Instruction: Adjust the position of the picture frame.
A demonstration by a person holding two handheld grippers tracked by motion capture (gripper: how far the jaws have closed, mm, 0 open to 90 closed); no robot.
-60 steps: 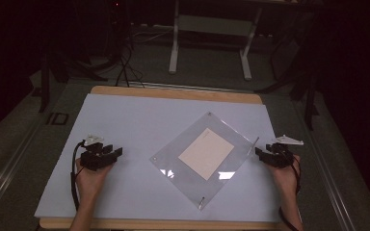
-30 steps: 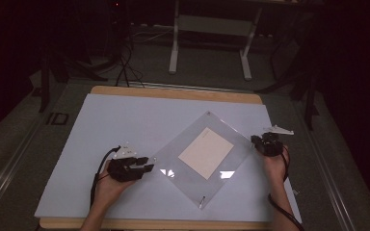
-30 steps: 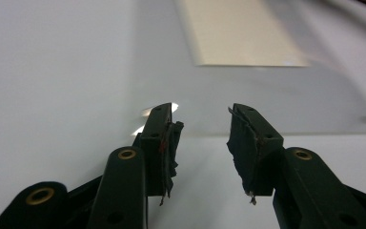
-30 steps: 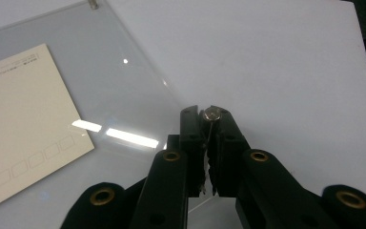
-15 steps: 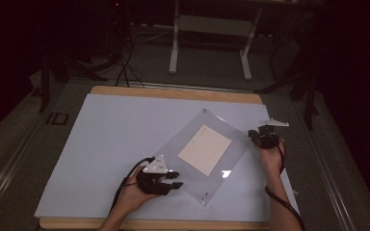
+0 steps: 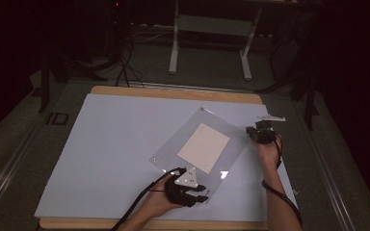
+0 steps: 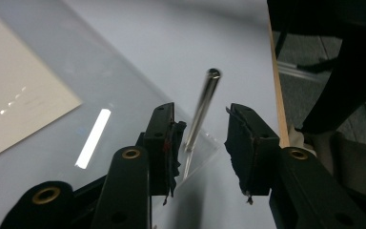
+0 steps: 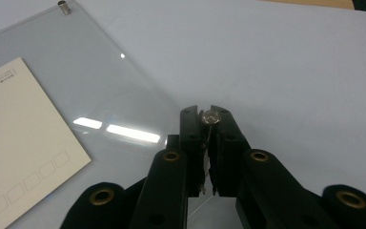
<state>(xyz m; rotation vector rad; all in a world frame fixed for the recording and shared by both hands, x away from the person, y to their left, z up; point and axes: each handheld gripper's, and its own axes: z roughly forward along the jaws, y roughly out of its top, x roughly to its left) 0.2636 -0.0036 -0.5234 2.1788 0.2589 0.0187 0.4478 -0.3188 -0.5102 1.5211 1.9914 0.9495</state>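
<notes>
Clamping your right gripper [image 8: 206, 119] on a corner standoff post [image 8: 210, 117] of the clear acrylic sheet [image 8: 76, 71], your left gripper [image 7: 202, 138] spreads wide around another metal post [image 7: 203, 107]

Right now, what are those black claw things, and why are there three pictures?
Those claws are grippers, tools a person holds, one in each hand. One picture looks down from above on the table. The other two come from little cameras riding on each gripper. On the table lies a clear plastic sheet with a pale card in it and small metal posts at its corners. The left gripper has its jaws open on either side of one metal post. The right gripper is pinched shut on another corner post.
</notes>
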